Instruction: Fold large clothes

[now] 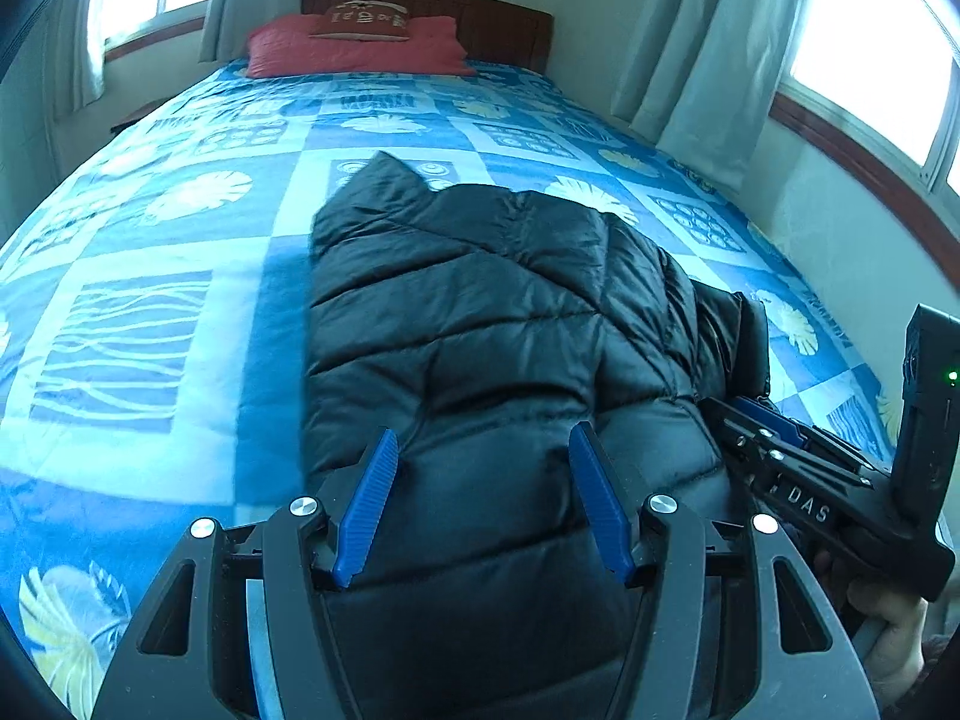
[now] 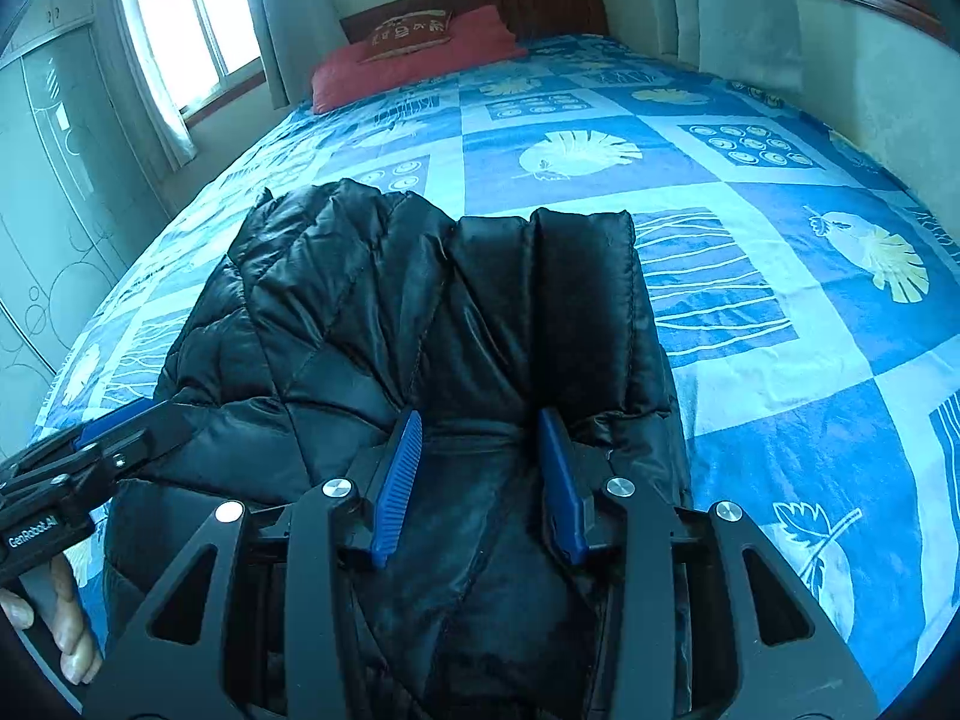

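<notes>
Evidently, from the left wrist view, the black puffer jacket point(image 1: 480, 324) is lying lengthwise on the blue patterned bedspread point(image 1: 150, 276) of the bed, already narrowed into a long strip, its far end pointing toward the red pillow point(image 1: 354, 48). The left tool point(image 1: 483, 498) is hovering over the near end with its blue fingers point(image 1: 369, 504) standing apart, the quilted fabric showing between them but not pinched; I am reading it as released. The right tool point(image 1: 774, 438) is showing at the jacket's right edge, a hand point(image 1: 888, 642) beneath it.

From the right wrist view, the jacket point(image 2: 420, 312) is again filling the middle, a sleeve or collar band point(image 2: 585, 276) lying folded over its right side. The right tool point(image 2: 480, 480) is sitting half open above a crease, pads point(image 2: 399, 480) either side of it, seemingly clear of the cloth and holding nothing.

To do the next fold well, both tools should probably be taking the near hem at matching corners, biting deep enough through the slippery padding, and lifting together so the strip is doubling over evenly.
</notes>
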Motion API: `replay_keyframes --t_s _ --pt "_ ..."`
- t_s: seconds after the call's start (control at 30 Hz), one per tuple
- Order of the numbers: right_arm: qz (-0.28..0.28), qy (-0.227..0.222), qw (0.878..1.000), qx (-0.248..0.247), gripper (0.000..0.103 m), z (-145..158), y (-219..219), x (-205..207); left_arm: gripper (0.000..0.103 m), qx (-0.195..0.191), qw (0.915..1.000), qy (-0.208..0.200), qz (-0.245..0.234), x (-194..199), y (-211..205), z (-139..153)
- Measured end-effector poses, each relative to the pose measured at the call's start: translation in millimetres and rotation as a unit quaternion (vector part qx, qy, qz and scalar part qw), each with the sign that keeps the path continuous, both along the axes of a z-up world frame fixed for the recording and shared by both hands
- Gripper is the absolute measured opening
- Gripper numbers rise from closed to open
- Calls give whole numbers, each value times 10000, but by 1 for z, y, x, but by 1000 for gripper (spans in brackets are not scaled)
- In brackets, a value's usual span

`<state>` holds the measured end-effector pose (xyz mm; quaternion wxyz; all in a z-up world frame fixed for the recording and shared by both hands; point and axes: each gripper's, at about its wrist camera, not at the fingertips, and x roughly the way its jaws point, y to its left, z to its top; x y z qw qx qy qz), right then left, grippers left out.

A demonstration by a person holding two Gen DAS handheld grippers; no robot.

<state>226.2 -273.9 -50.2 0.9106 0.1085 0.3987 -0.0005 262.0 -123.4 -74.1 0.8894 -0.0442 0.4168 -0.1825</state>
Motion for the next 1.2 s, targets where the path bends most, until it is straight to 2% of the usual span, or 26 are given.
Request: replay_keyframes --t_s 0.13,0.2,0.33,0.43,0.5,0.6,0.67,0.73,0.97,1.03,1.13,1.2 --pt "-47 -129 9999 15 51 11 0 -14 61 -146 9996 126 228 -9 22 -1" --pt "-69 -199 9998 -11 61 16 -1 -21 66 -408 9980 305 381 -11 37 -5" --pt "-160 -260 9995 -61 65 21 -7 -30 73 -900 9925 633 527 -10 55 -16" --pt "-334 -221 9992 -94 71 19 -17 -34 74 -1322 9857 852 603 -9 63 -24" --pt "-524 -131 9985 114 72 14 -30 -34 74 -1525 9818 953 610 -7 67 -27" --pt "-662 69 9953 702 73 1 -51 -31 75 -1829 9743 1174 593 -1 69 -34" --pt "-686 213 9911 1123 76 -10 -62 -28 76 -1950 9712 1241 586 0 70 -38" --pt "-688 296 9883 1330 79 -17 -67 -26 78 -2000 9699 1264 571 0 69 -41" --pt "-631 567 9634 2542 87 -49 -87 -20 84 -2370 9605 1389 456 1 70 -51" --pt "-602 567 9573 2770 88 -54 -91 -20 85 -2498 9570 1418 417 1 71 -54" --pt "-466 571 9562 2834 90 -56 -90 -18 86 -2633 9529 1454 375 1 71 -57" --pt "-353 602 9550 2884 90 -58 -90 -14 87 -2610 9532 1487 338 3 69 -59"
